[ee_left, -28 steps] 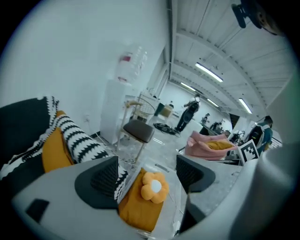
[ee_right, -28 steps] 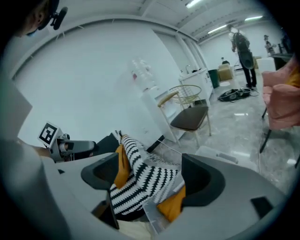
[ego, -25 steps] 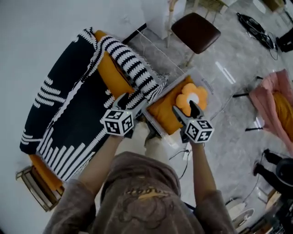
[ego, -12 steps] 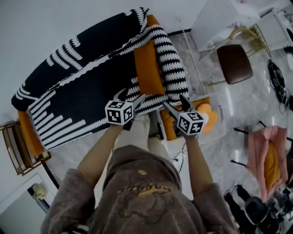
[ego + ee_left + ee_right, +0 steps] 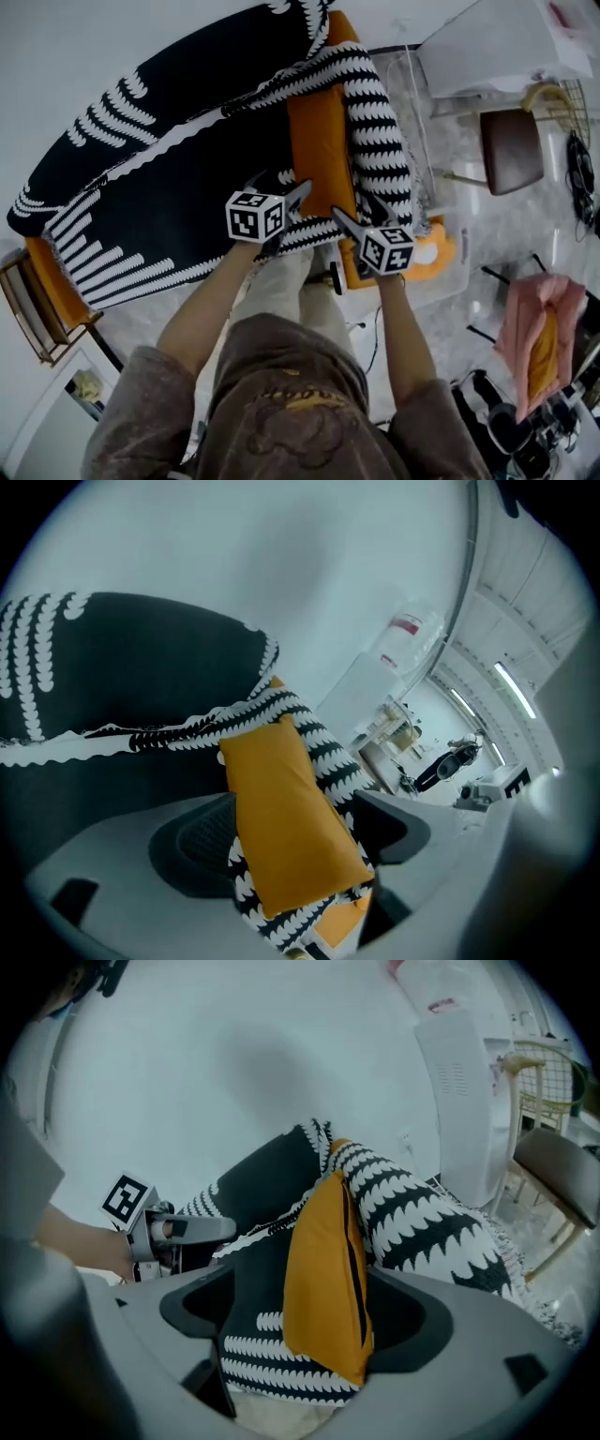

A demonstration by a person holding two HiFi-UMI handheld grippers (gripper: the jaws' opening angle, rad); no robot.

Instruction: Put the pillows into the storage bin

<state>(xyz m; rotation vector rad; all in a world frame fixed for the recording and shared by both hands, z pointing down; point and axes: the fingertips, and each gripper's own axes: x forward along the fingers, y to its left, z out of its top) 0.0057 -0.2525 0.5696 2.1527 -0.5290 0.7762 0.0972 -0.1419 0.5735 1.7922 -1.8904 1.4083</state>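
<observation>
An orange pillow (image 5: 319,150) leans against the sofa's armrest, on a black-and-white throw (image 5: 169,206). My left gripper (image 5: 278,190) is open just short of the pillow's near left corner. My right gripper (image 5: 359,216) is open near its right corner; its jaws have just been opening slightly. Neither touches it. In the left gripper view the pillow (image 5: 286,817) shows beyond the left gripper (image 5: 295,841), apart from the jaws. The right gripper view shows the pillow (image 5: 323,1279) edge-on past the right gripper (image 5: 314,1321). A clear storage bin (image 5: 459,281) to the right holds orange pillows (image 5: 427,255).
A brown-seated chair (image 5: 511,150) and a white cabinet (image 5: 497,47) stand beyond the bin. A pink cloth (image 5: 534,323) hangs at the right. A wooden side table (image 5: 28,309) stands at the sofa's left end. In the right gripper view my left gripper (image 5: 178,1229) shows at left.
Both grippers have swung left from above the bin toward the sofa and sunk to the orange pillow's near end. They stay empty. The bin now lies at the right.
</observation>
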